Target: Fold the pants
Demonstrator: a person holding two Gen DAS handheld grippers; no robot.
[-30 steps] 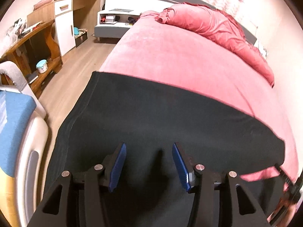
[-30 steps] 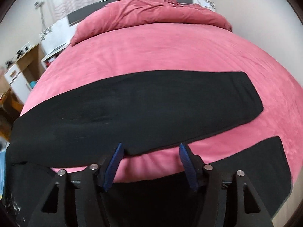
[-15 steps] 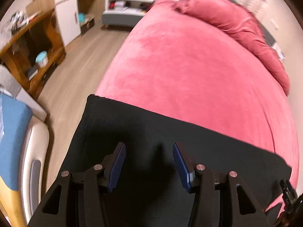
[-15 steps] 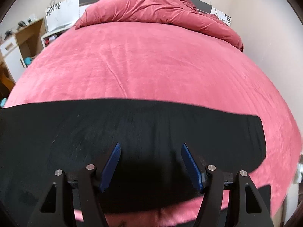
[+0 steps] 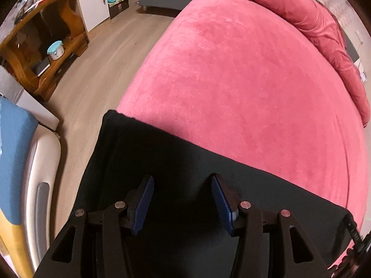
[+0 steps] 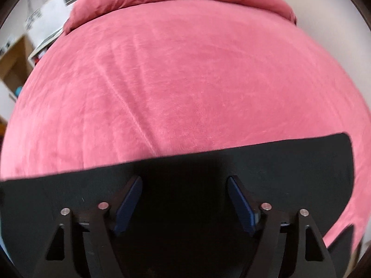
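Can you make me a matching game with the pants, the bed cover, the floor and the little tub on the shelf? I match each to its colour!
Things:
1. pants
2. bed cover
3. floor
4. little tub

Colours:
A. pale wood brown
B. black
C. white with a turquoise lid
D. pink-red

Pairs: 1-B, 2-D, 3-A, 4-C
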